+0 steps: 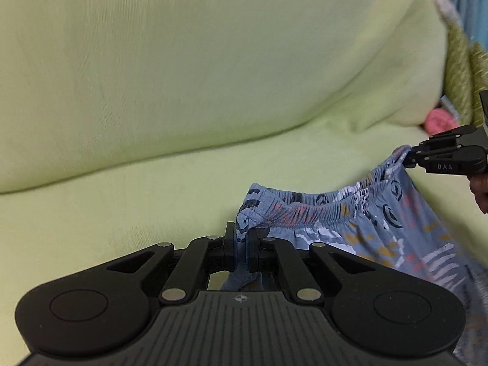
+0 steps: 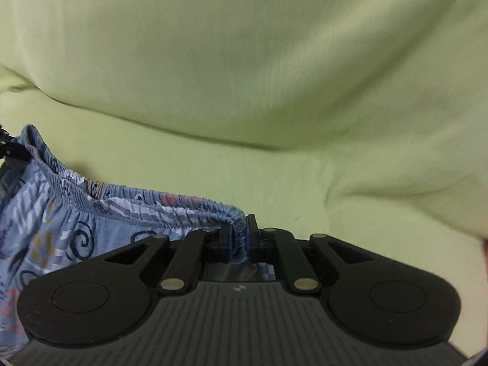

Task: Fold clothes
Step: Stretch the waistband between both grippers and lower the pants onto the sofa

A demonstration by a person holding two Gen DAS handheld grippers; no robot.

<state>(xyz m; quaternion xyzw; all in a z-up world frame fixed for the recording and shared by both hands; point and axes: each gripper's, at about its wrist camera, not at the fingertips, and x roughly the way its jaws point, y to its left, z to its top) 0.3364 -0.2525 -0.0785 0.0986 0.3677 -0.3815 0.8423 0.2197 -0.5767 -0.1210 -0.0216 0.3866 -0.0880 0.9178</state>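
Nearest, the left gripper [image 1: 242,245] is clenched on one end of the patterned shorts' [image 1: 381,228] elastic waistband [image 1: 320,210], while the right gripper [image 2: 239,238] pinches the opposite end. Held between them, the garment hangs spread above the green sofa cover [image 1: 152,183], probably so it can be laid flat for folding.

Pale lime-green fabric-covered sofa seat [image 1: 122,201] lying wide below its rounded back cushion [image 1: 213,61], small pink knitted item [image 1: 439,121] resting at the far seat corner, blurred
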